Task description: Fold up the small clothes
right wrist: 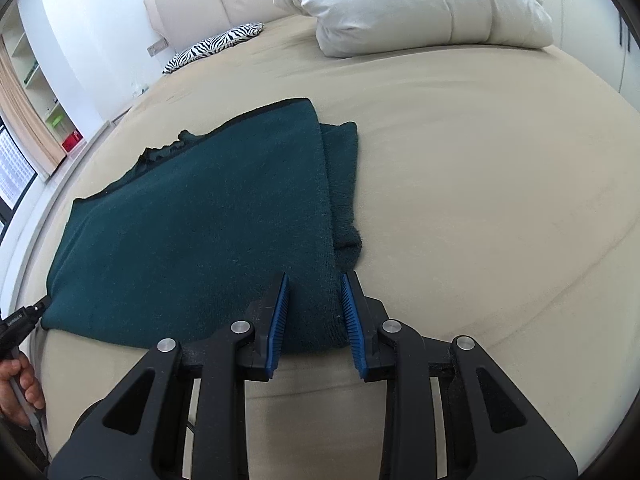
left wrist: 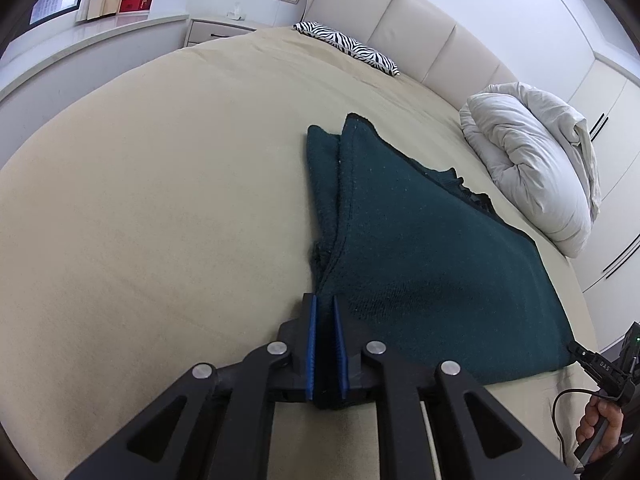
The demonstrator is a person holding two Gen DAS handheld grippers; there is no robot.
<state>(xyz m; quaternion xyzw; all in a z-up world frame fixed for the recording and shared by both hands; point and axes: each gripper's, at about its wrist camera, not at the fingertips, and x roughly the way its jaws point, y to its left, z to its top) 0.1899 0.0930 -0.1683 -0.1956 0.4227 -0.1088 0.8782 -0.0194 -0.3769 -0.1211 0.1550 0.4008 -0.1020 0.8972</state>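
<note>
One dark green knitted garment (left wrist: 420, 240) lay on the beige bed sheet (left wrist: 160, 200), folded into a flat slab with a narrower layer showing along one side. In the left wrist view it filled the centre and lower right of the frame; in the right wrist view it spread across the centre and left (right wrist: 200, 220).

Two grippers were at work, each with two blue-padded fingers. The left gripper (left wrist: 325, 316), at the bottom centre of its frame, had its jaws drawn to a narrow gap with the garment's near corner pinched between the pads. The right gripper (right wrist: 315, 292), bottom centre of its own frame, stood with jaws apart — straddling the near edge of the fabric, the cloth lying between the fingers without being clamped.

One white bundled duvet (left wrist: 532, 168) sat at the right of the left view and at the top of the right view. One zebra-striped pillow (left wrist: 348, 46) lay near the padded headboard (left wrist: 400, 20) — upper centre in the left view, upper left in the right.
</note>
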